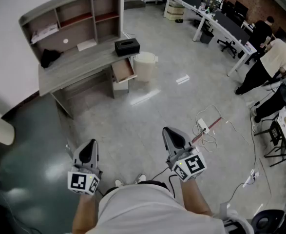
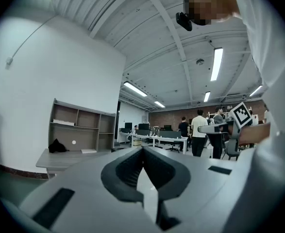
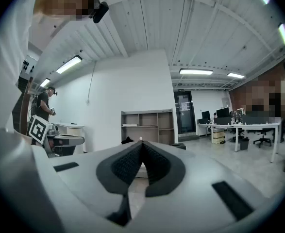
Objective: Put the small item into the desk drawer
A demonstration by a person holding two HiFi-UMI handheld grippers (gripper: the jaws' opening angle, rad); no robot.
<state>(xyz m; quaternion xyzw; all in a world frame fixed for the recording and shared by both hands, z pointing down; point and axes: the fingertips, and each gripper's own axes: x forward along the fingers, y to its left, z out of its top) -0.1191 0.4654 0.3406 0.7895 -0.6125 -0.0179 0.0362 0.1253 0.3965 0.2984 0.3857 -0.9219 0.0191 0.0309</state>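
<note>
A grey desk (image 1: 79,62) with a shelf hutch stands far ahead against the white wall, its drawer (image 1: 123,70) pulled open at the right end. A black box (image 1: 127,46) sits on the desktop and a dark item (image 1: 50,57) lies at its left. My left gripper (image 1: 87,148) and right gripper (image 1: 171,133) are held low near my body, far from the desk. Both are shut with nothing between the jaws. The desk (image 2: 67,155) shows small in the left gripper view, and the desk (image 3: 144,127) also in the right gripper view.
A white bin (image 1: 144,66) stands right of the open drawer. Cables and a power strip (image 1: 203,126) lie on the floor ahead of my right gripper. People (image 1: 272,57) stand by long office tables (image 1: 216,18) at the far right.
</note>
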